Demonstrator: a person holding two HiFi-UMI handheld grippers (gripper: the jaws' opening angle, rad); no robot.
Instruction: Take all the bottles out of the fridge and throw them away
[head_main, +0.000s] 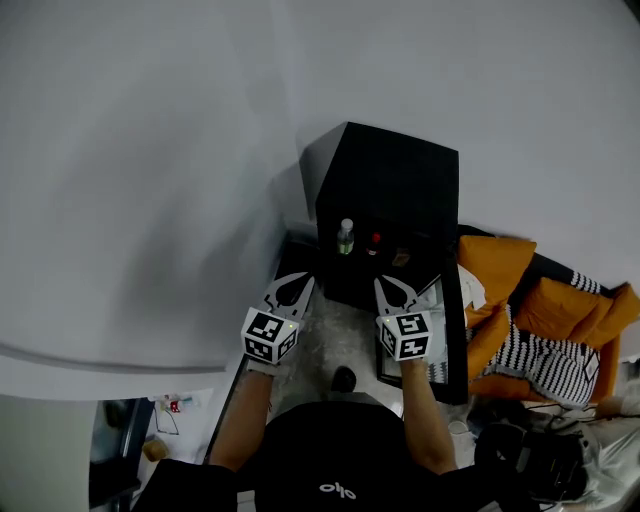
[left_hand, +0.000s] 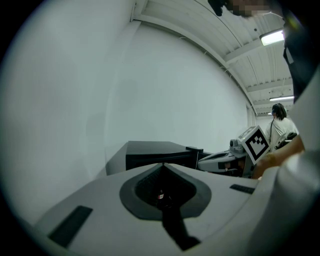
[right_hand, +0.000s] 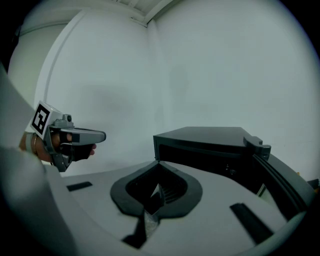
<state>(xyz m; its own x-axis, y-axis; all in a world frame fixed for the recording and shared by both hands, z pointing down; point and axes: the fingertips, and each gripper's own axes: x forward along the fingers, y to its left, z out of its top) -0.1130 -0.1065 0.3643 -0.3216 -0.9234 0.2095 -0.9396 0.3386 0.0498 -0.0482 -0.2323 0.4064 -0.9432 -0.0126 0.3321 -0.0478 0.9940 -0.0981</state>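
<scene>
A small black fridge (head_main: 388, 190) stands on the floor against a white wall, its door (head_main: 455, 330) swung open to the right. Inside I see a clear bottle with a green label (head_main: 345, 237), a red-capped bottle (head_main: 376, 241) and a brownish one (head_main: 402, 257). My left gripper (head_main: 293, 286) and right gripper (head_main: 393, 291) are side by side just short of the fridge opening, both shut and empty. The left gripper view shows its closed tips (left_hand: 162, 164) aimed at the fridge (left_hand: 155, 152). The right gripper view shows its closed tips (right_hand: 157, 163) before the fridge (right_hand: 210, 145) and the door (right_hand: 280, 180).
Orange cushions (head_main: 500, 268) and striped fabric (head_main: 545, 360) lie right of the door. A black bag (head_main: 530, 455) sits at the lower right. A small dark object (head_main: 344, 379) lies on the floor between my arms. A person (left_hand: 278, 120) stands far off.
</scene>
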